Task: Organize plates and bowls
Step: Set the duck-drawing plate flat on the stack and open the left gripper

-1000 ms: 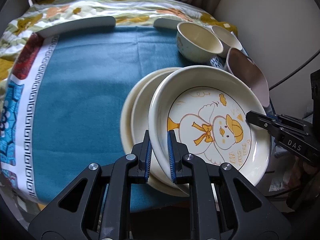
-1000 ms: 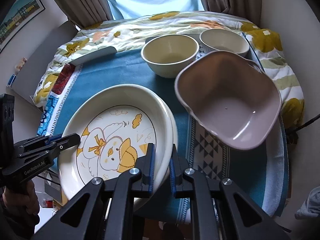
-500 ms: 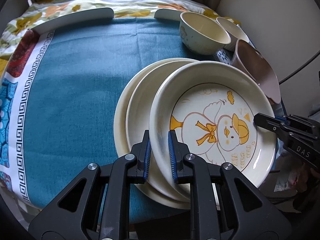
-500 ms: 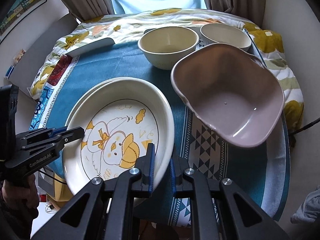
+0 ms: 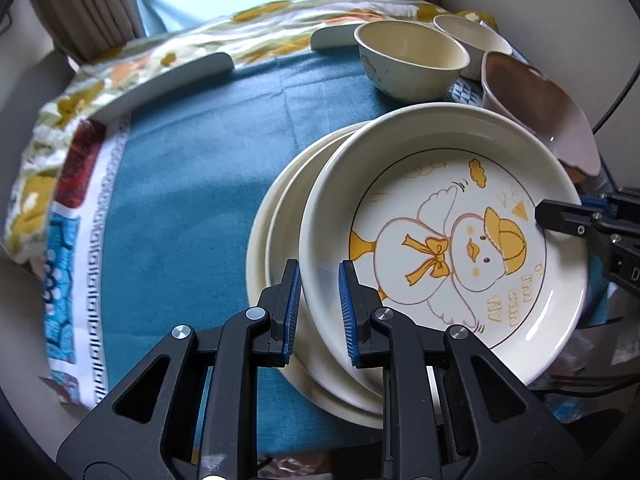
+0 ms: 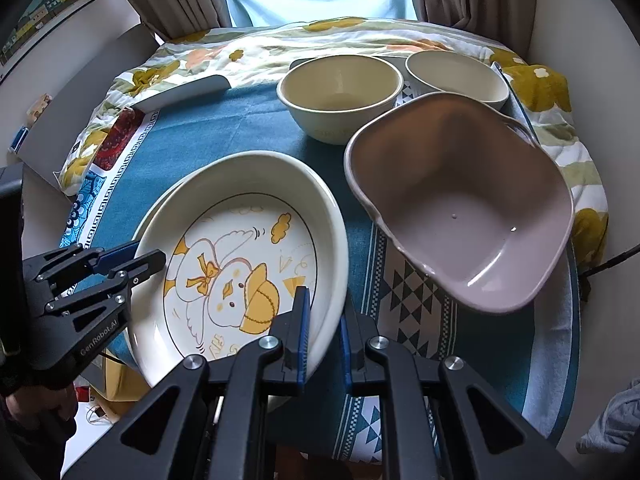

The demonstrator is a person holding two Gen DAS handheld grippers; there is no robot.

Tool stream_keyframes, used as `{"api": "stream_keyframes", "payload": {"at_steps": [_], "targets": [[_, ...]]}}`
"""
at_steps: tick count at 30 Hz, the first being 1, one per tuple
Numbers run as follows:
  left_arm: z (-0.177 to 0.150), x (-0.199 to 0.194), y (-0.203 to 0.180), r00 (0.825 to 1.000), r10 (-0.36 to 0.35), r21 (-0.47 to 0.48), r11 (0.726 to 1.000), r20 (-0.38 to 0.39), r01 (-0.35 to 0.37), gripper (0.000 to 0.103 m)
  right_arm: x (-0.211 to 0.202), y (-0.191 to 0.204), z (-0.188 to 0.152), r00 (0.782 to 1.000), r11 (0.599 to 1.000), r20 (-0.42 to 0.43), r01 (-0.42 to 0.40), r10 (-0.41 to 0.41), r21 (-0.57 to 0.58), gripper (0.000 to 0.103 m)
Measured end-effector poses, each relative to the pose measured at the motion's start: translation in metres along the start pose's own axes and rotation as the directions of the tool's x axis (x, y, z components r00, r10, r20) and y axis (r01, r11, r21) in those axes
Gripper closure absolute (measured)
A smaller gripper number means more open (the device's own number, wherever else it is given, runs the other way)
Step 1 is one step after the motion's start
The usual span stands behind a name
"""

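A cream plate with a yellow duck drawing lies slightly tilted over a stack of two plain cream plates, offset to their right. My left gripper has the near-left rim of the duck plate between its blue pads. On the opposite rim, my right gripper is shut on the same plate. A cream bowl, a white bowl and a tilted mauve bowl stand behind.
A blue patterned cloth covers the round table, with a floral cloth beyond it. Two white curved rails lie along the far edge. The plate stack reaches the table's near edge. A hand holds the left gripper.
The duck plate has shifted a little farther over the plain plates between both grippers. The left gripper has rolled, and its pads stand slightly wider apart. The bowls have not moved.
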State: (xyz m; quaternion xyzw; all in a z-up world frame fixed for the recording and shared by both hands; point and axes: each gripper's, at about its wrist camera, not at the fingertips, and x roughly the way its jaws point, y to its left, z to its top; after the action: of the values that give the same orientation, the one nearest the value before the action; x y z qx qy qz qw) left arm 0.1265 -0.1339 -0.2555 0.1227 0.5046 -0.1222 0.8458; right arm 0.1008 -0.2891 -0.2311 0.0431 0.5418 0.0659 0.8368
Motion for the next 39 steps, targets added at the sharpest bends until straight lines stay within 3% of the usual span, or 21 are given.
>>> {"api": "stream_keyframes", "payload": {"at_steps": [12, 20, 34, 36, 38, 39], "targets": [[-0.004, -0.004, 0.0, 0.999, 0.048, 0.02, 0.999, -0.01, -0.047, 0.086, 0.005, 0.002, 0.001, 1.0, 1.0, -0.009, 0.001, -0.002, -0.012, 0.091], [-0.001, -0.014, -0.004, 0.995, 0.096, 0.067, 0.993, 0.026, -0.097, 0.086, 0.008, 0.008, 0.004, 1.0, 1.0, -0.017, 0.022, -0.022, -0.018, 0.091], [0.005, -0.035, 0.004, 0.999, 0.016, 0.029, 0.999, 0.045, -0.017, 0.086, -0.009, 0.008, 0.005, 1.0, 1.0, 0.009, 0.016, -0.016, 0.013, 0.091], [0.01, -0.045, 0.001, 0.998, 0.03, 0.034, 0.999, 0.057, -0.032, 0.075, -0.019, 0.006, 0.006, 1.0, 0.999, 0.021, -0.013, 0.012, 0.03, 0.091], [0.017, -0.06, -0.001, 0.995, 0.037, 0.031, 0.999, 0.091, -0.04, 0.025, -0.035, 0.002, 0.008, 0.998, 0.998, 0.047, -0.044, 0.042, 0.047, 0.091], [0.02, -0.07, -0.002, 0.992, 0.033, 0.024, 0.999, 0.125, -0.037, 0.015, -0.043, -0.002, 0.009, 0.997, 0.997, 0.057, -0.054, 0.051, 0.052, 0.091]]}}
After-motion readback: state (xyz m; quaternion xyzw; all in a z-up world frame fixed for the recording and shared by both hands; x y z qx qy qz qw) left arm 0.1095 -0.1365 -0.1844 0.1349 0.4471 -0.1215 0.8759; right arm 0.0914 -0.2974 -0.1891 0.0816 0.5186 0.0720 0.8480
